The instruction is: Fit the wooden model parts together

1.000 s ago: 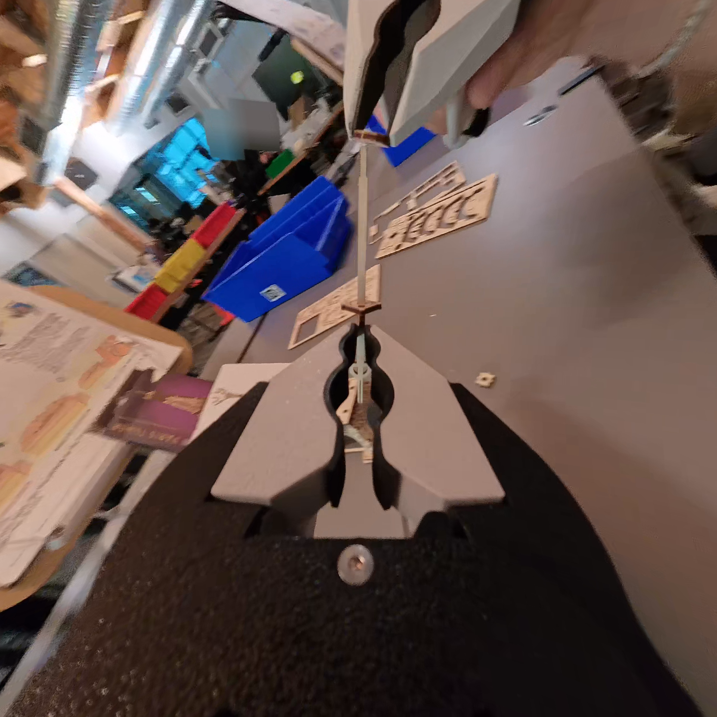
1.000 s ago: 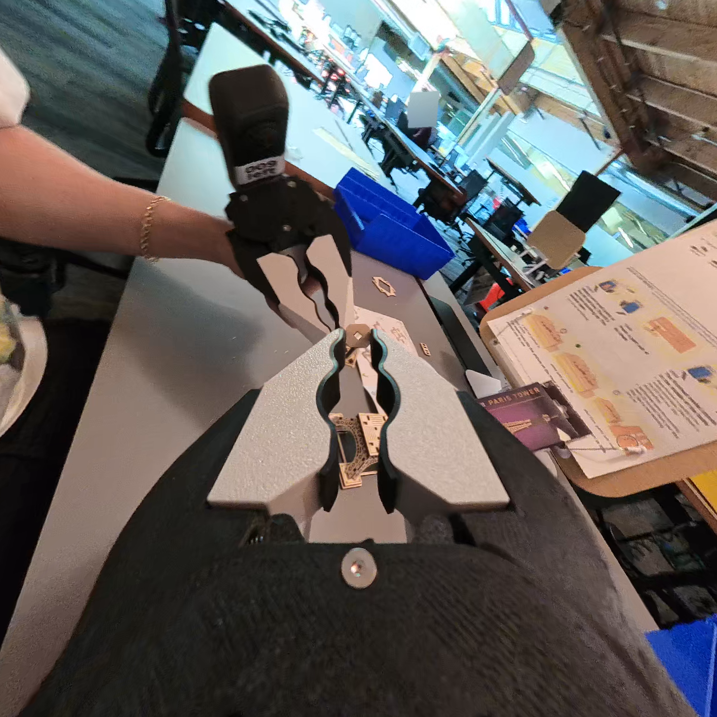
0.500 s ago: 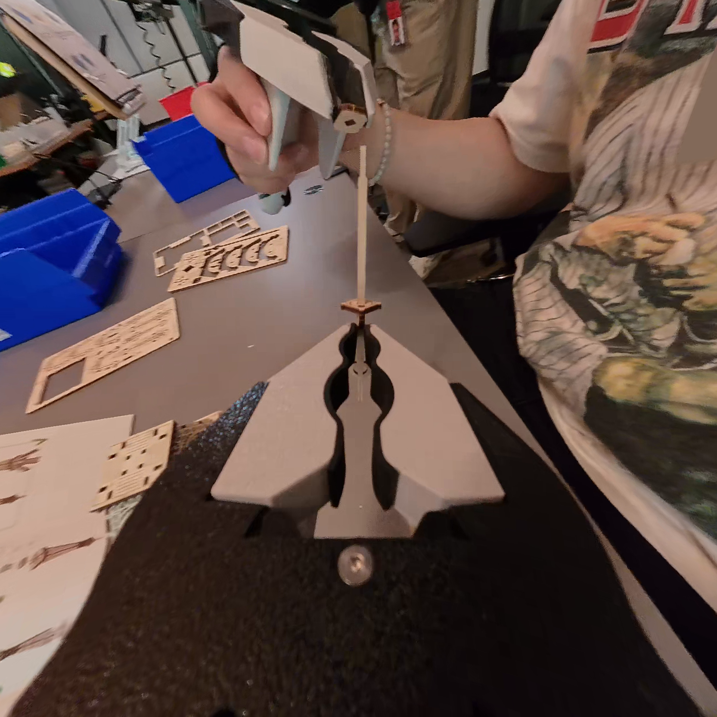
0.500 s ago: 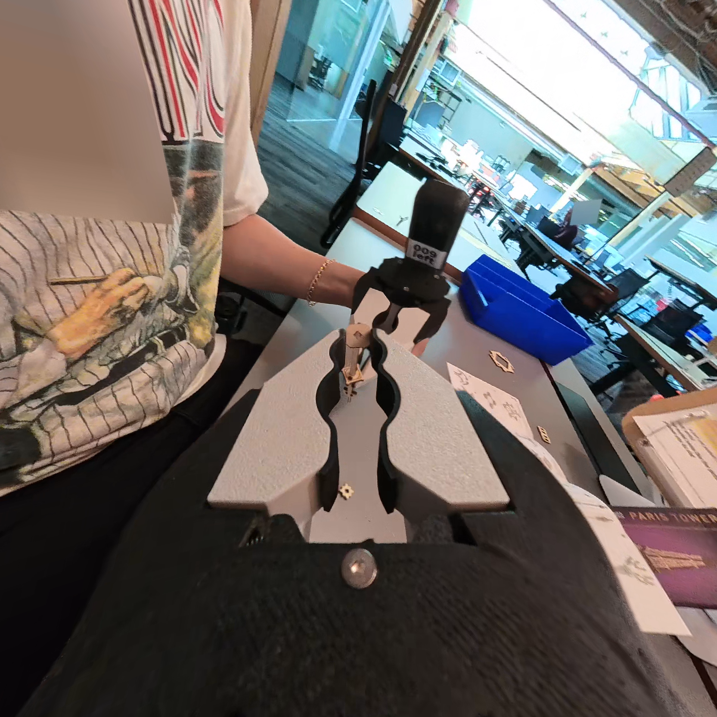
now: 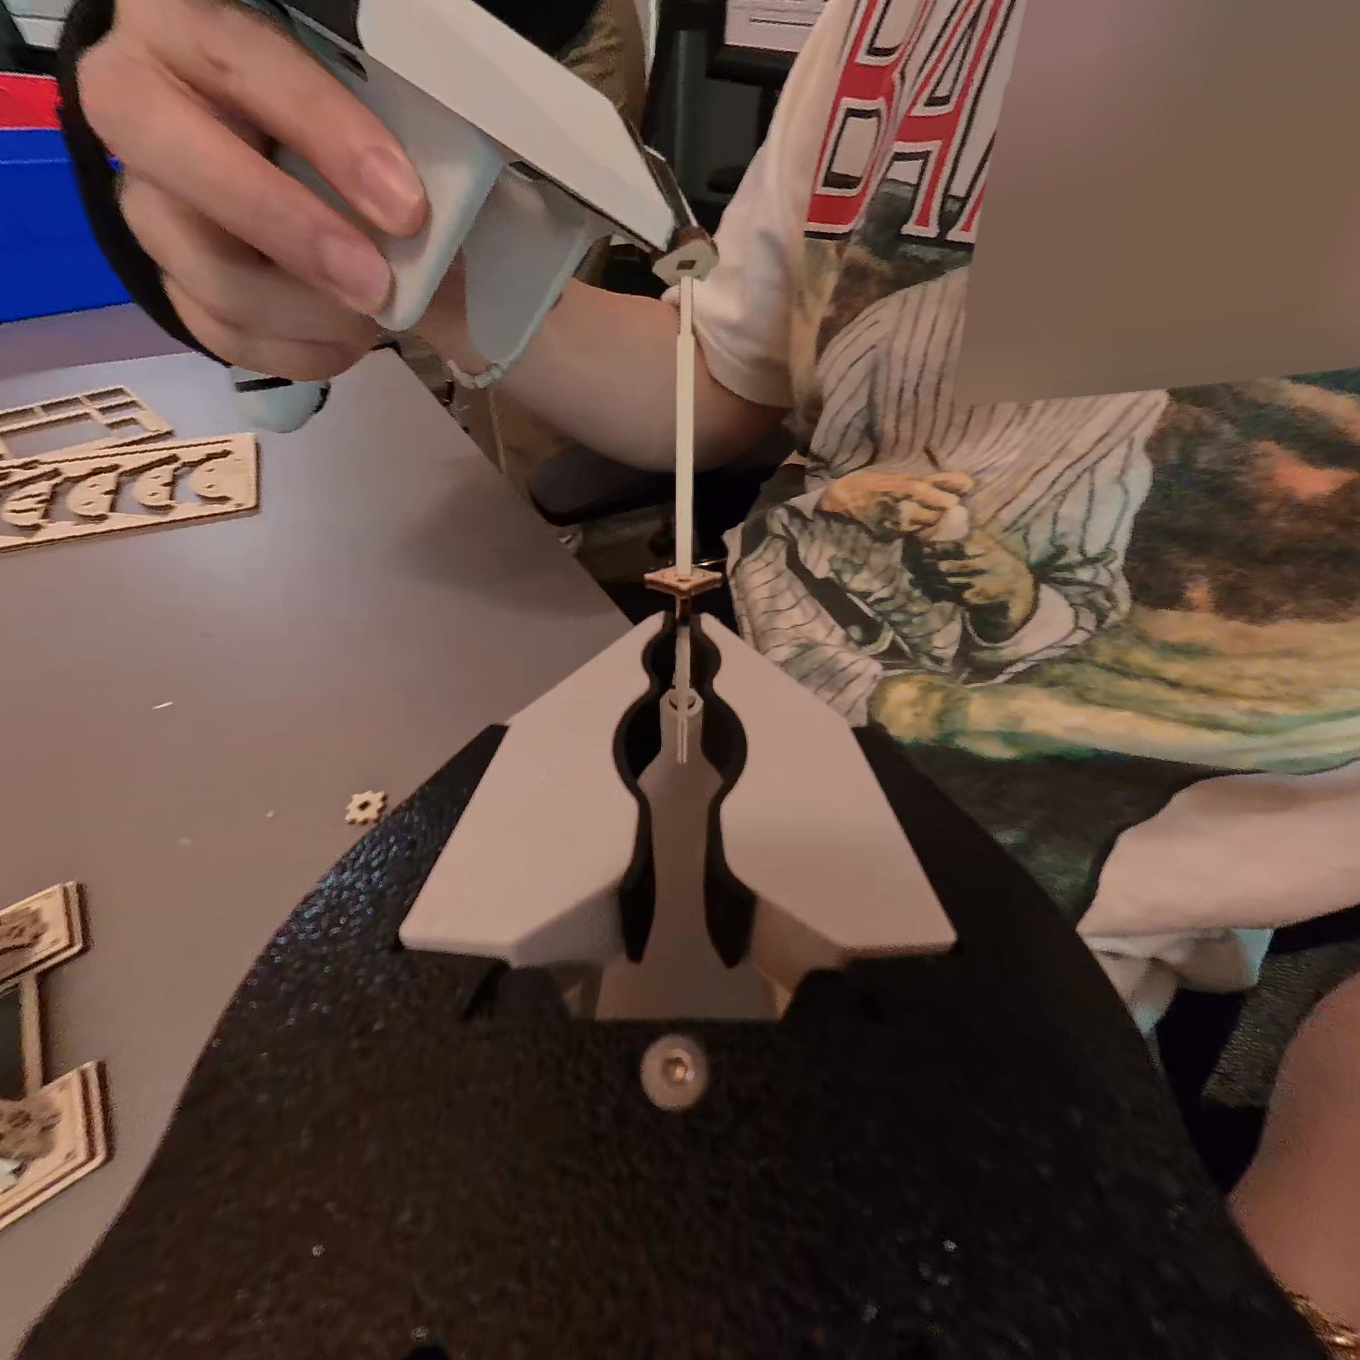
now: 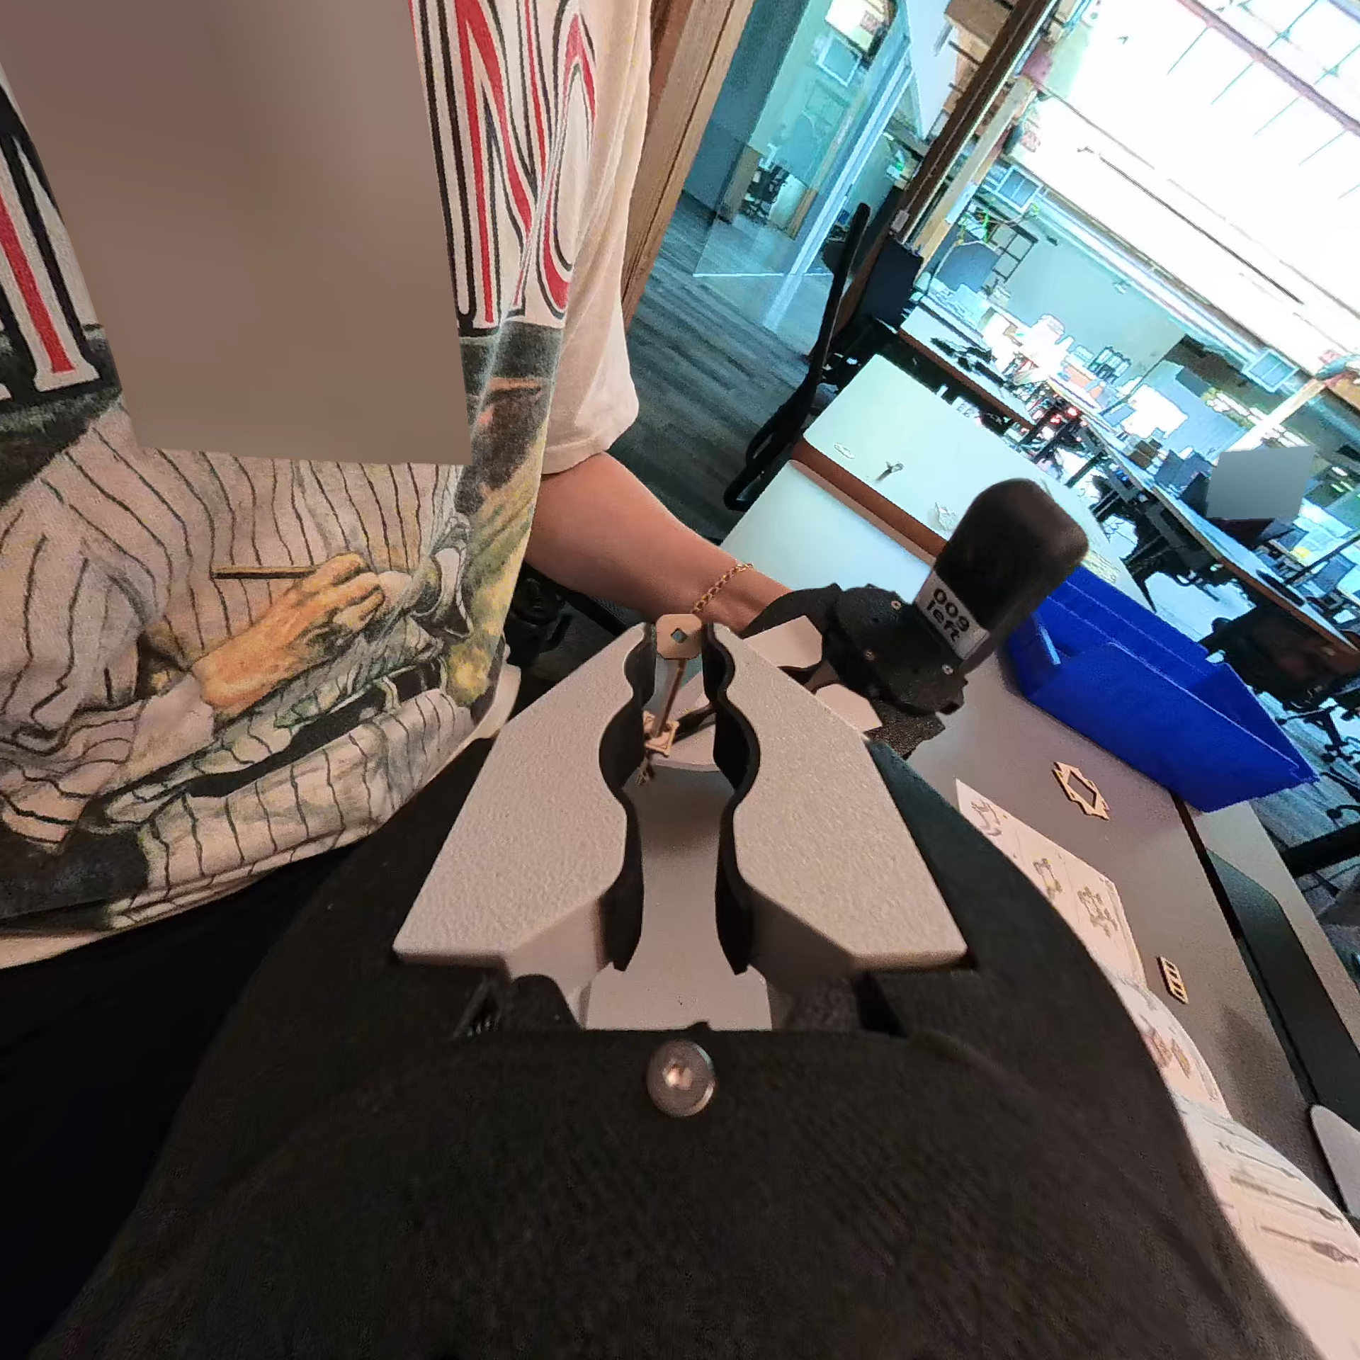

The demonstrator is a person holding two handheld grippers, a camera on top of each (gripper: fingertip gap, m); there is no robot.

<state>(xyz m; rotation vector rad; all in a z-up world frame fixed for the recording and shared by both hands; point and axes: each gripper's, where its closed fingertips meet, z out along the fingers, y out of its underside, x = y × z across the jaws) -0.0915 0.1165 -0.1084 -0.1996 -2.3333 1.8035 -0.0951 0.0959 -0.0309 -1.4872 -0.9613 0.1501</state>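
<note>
The grey table is taken as the landmark: beyond its near edge, above the person's lap, a thin wooden spire is held in the air. On the table, far from the spire, cut wooden sheets are seen, and a tiny gear piece nearer. The left gripper is pressed together on the spire's lower end, just below a small square collar. The right gripper is pinching a second square piece at the spire's tip. The spire is judged light, stiff and easily snapped, so it should be gripped near the collars
</note>
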